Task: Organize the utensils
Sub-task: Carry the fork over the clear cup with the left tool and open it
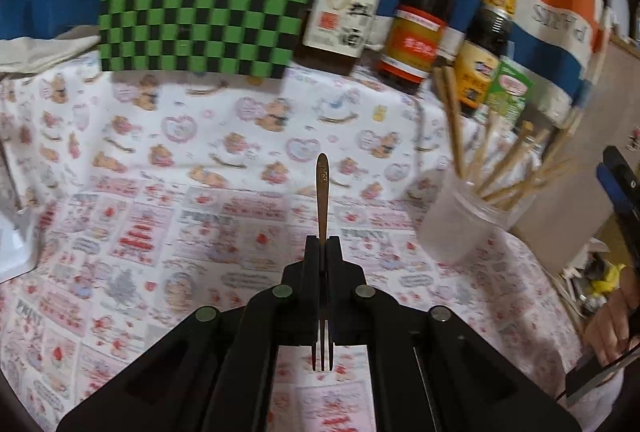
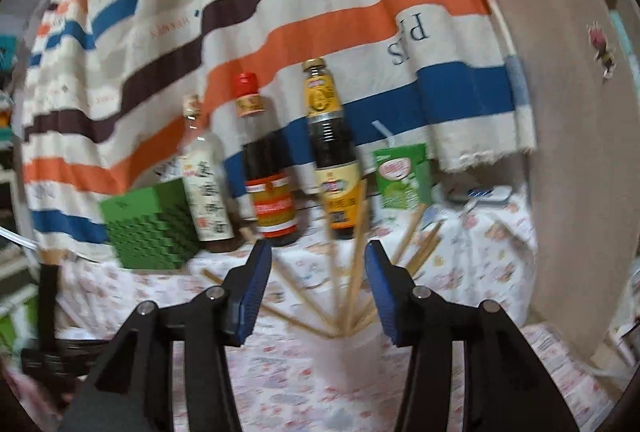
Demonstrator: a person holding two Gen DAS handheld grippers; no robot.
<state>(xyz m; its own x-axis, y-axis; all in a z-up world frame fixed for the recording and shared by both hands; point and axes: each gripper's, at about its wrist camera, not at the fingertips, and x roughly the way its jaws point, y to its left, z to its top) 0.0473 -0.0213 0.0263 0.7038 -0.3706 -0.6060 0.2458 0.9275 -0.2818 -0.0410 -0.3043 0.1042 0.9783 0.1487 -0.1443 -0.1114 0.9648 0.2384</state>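
1. Left wrist view: your left hand-held gripper (image 1: pixel 322 244) is clamped shut on a metal fork (image 1: pixel 322 200). The handle sticks out ahead of the fingertips; the tines point back toward the camera.
2. The hold is thin and near the fork's middle, so it could pivot or slip out if you swing fast toward the clear jar (image 1: pixel 460 224) ahead and to the right.
3. That jar already holds a fan of wooden chopsticks (image 1: pixel 504 172). Pushing the fork in at an angle could catch on them, or tip the jar, which looks light.
4. Readable here: the printed cloth on the surface (image 1: pixel 200 200) repeats "PRINT". The striped cloth (image 1: pixel 560 20) behind shows "PARIS" upside down. The white bottle (image 1: pixel 348 0) carries large Chinese characters, too blurred to read surely.
5. Right wrist view: your right hand-held gripper (image 2: pixel 318 292) stands open with nothing pressed between its blue pads (image 2: pixel 252 296); the chopsticks (image 2: pixel 354 272) rise just ahead, between the fingers.
6. Closing now could snag a chopstick and drag the jar (image 2: pixel 348 356) over; the sauce bottles (image 2: pixel 272 184) stand close behind.
7. Readable: "HERMES" and "P..IS" on the striped cloth (image 2: pixel 320 16). Bottle and green carton (image 2: pixel 402 176) labels are too blurred.
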